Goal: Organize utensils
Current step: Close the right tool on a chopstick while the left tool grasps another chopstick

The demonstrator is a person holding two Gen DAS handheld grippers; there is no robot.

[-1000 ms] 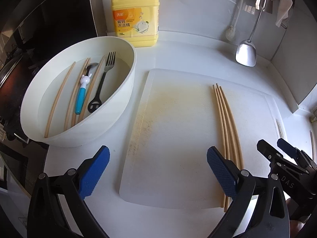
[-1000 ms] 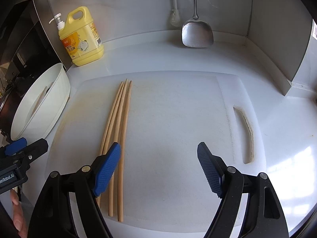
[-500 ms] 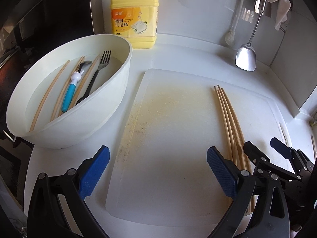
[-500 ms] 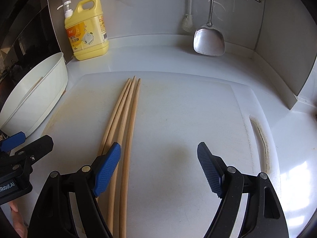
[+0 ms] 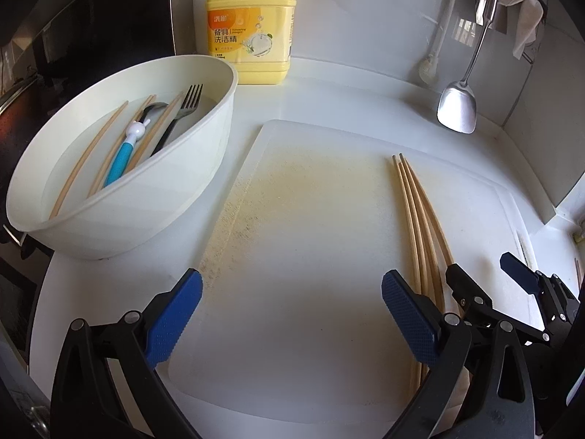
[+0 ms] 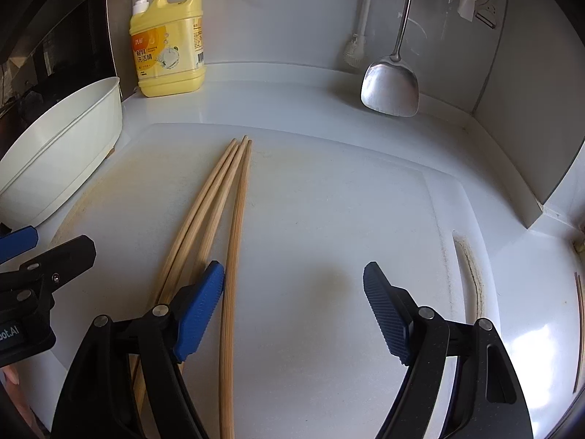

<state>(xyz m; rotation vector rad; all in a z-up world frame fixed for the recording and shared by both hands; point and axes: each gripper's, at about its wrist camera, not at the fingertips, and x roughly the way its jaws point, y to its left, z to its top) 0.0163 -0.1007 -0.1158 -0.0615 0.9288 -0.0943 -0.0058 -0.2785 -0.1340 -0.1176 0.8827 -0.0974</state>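
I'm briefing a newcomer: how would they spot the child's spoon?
Find the white basin left of the cutting board. Among the chopsticks and dark fork inside lies the spoon, the only one with a bright blue handle and white figurine.

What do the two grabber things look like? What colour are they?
Both match: the left gripper and the right gripper have glossy black plastic arms with silver rivets and bumpy blue pads at the tips. White lettering marks the black bodies. No cables or sleeves show.
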